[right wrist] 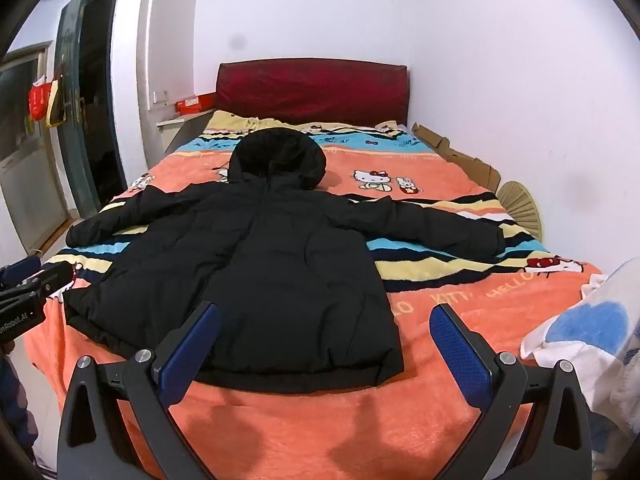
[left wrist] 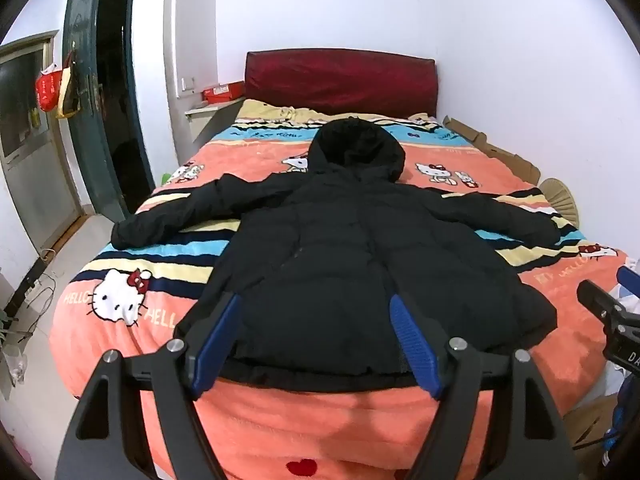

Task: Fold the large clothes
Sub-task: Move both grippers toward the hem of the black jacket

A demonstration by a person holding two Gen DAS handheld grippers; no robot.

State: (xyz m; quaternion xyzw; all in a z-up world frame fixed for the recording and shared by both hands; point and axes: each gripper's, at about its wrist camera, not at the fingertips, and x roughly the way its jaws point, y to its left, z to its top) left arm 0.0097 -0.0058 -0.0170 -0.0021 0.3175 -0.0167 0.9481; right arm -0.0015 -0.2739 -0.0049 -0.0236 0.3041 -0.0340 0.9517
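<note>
A black hooded puffer jacket [left wrist: 352,256] [right wrist: 272,264] lies flat on the bed, hood toward the red headboard, both sleeves spread out sideways. My left gripper [left wrist: 318,308] hovers above the jacket's hem near the foot of the bed, open, with nothing between its blue pads. My right gripper [right wrist: 326,314] hangs over the hem's right corner, open wide and empty. Each gripper shows at the edge of the other's view: the right gripper's black body [left wrist: 608,312] at the right edge of the left wrist view, the left gripper's body [right wrist: 28,292] at the left edge of the right wrist view.
The bed carries an orange cartoon-cat blanket [left wrist: 280,412] [right wrist: 440,392]. Behind it stands the red headboard [left wrist: 340,80]. Cardboard [right wrist: 460,152] and a fan [right wrist: 520,204] lie along the right wall. A white and blue cloth [right wrist: 584,340] sits at right. A green door [left wrist: 92,92] stands open left.
</note>
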